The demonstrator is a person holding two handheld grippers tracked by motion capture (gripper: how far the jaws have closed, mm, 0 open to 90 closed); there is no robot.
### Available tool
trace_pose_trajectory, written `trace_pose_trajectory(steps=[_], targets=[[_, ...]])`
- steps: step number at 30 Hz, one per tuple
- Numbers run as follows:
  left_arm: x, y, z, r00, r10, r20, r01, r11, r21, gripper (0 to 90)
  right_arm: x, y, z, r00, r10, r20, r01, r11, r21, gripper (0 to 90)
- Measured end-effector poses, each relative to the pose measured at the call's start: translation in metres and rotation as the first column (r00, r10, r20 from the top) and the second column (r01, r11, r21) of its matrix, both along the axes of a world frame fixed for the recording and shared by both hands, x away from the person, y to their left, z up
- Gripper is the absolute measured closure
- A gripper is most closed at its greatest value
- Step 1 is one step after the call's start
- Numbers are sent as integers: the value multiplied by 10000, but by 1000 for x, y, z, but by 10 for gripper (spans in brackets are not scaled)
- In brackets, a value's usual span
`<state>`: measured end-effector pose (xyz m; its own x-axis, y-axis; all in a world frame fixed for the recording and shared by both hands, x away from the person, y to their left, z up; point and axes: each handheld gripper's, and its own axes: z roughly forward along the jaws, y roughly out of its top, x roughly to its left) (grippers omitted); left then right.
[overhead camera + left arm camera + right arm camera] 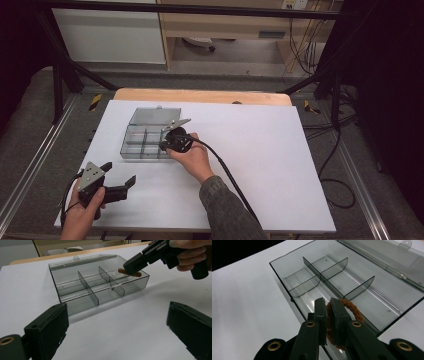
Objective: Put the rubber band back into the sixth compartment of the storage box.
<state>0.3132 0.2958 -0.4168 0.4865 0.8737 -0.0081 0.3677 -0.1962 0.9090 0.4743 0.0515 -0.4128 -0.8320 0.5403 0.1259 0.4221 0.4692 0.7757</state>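
Observation:
A clear grey compartment box with its lid open lies on the white table sheet. My right gripper hangs over the box's right end, shut on a brown braided hair tie. In the left gripper view the hair tie sticks out from the right gripper just above the right compartment. Thin dividers split the box into several cells, all bare. My left gripper rests near the table's front left corner, open, its wide-apart jaws holding nothing.
The white sheet covers most of the wooden table. A black cable trails from the right gripper toward the front edge. Dark frame posts and loose cables flank the table.

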Motion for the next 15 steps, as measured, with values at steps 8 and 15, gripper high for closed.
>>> trace_pose_trajectory(steps=[8,15], targets=[[0,-2,0,10000,-85,-7,85,9999,64,44,1,1,-3,10000,-36,-73,35,9999,-124,842],[0,-3,0,9999,-154,-11,154,9998,134,44,1,-1,-1,9997,-193,-126,194,9998,46,757]])
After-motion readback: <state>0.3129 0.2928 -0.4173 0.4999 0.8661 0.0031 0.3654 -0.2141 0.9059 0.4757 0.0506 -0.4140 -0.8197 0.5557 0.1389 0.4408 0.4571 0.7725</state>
